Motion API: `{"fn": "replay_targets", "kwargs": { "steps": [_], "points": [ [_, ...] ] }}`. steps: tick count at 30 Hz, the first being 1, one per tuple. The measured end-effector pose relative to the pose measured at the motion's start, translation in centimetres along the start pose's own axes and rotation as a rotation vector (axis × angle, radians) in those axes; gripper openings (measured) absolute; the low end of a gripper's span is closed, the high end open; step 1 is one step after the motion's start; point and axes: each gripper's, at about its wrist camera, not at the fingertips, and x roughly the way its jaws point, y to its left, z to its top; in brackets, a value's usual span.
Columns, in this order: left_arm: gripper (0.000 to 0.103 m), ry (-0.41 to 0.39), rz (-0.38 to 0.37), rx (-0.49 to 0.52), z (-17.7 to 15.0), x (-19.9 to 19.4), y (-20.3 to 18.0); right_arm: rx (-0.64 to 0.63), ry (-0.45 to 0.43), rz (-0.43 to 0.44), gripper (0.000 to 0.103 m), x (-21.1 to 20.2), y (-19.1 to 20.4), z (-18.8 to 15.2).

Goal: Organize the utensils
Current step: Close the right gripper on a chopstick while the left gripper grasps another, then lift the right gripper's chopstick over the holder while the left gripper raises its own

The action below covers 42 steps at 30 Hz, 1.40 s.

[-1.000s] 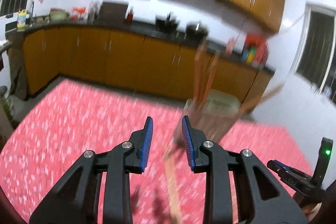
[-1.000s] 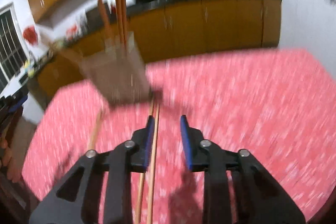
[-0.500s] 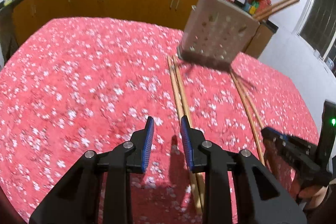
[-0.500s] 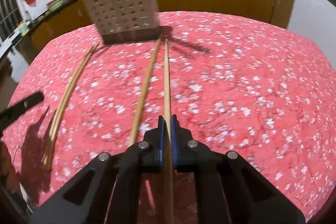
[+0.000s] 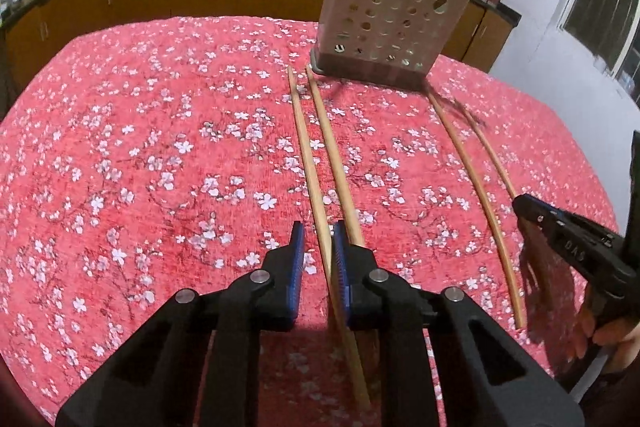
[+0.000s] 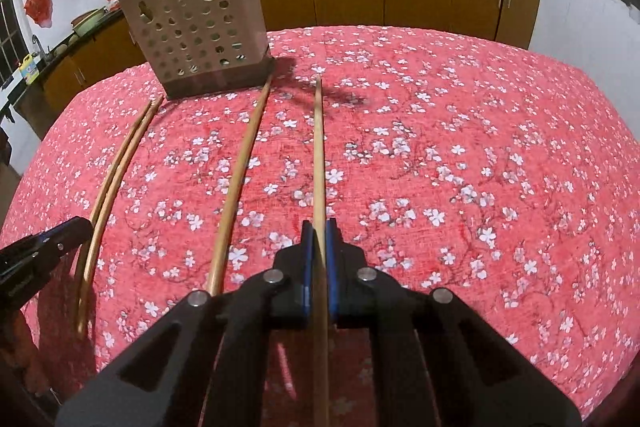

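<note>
Right gripper [image 6: 318,227] clamped on one chopstick [image 6: 319,155] lying on the red floral worktop [image 6: 460,167]. Left gripper [image 5: 316,239] closing, narrow, around another chopstick [image 5: 306,147], pads apparently not yet pressing. Beyond, more chopsticks flat, then the perforated holder [image 5: 392,27]. Likely trouble: thin sticks pivoting or slipping on lift, or the neighbouring stick [image 5: 332,147] catching beside the jaw.

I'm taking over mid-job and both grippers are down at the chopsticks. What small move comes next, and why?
Probably finish closing the left gripper, then lift. Its jaws are closing around one chopstick of the left pair, with a gap at the left pad. The right gripper is shut on its own chopstick. The perforated holder already stands loaded.
</note>
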Motion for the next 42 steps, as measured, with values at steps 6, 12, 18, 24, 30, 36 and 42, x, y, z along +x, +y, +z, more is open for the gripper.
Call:
{"fn": "replay_targets", "kwargs": {
  "steps": [6,12,18,24,30,36,42],
  "points": [
    [0.015,-0.004,0.035,0.037,0.1,0.4,-0.8,-0.014,-0.002,-0.011,0.009,-0.1,0.3,-0.2],
    [0.008,-0.006,0.094,0.073,0.5,0.7,-0.7,-0.059,-0.008,-0.031,0.008,0.0,0.7,-0.1],
    [0.007,-0.009,0.165,-0.011,2.4,1.3,3.6,-0.058,-0.018,-0.056,0.008,1.4,0.0,1.7],
    [0.008,-0.031,0.179,-0.064,2.9,1.3,6.2,-0.01,-0.026,-0.051,0.008,2.6,-1.0,3.2],
    [0.008,-0.039,0.17,-0.081,2.7,1.2,6.3,-0.007,-0.026,-0.048,0.008,2.7,-1.1,3.2],
    [0.008,-0.042,0.15,-0.105,2.4,0.6,6.8,-0.008,-0.026,-0.049,0.009,2.7,-1.1,3.3],
    [0.008,-0.042,0.145,-0.109,2.5,0.6,6.8,-0.008,-0.026,-0.05,0.009,2.7,-1.1,3.3]
  ]
}}
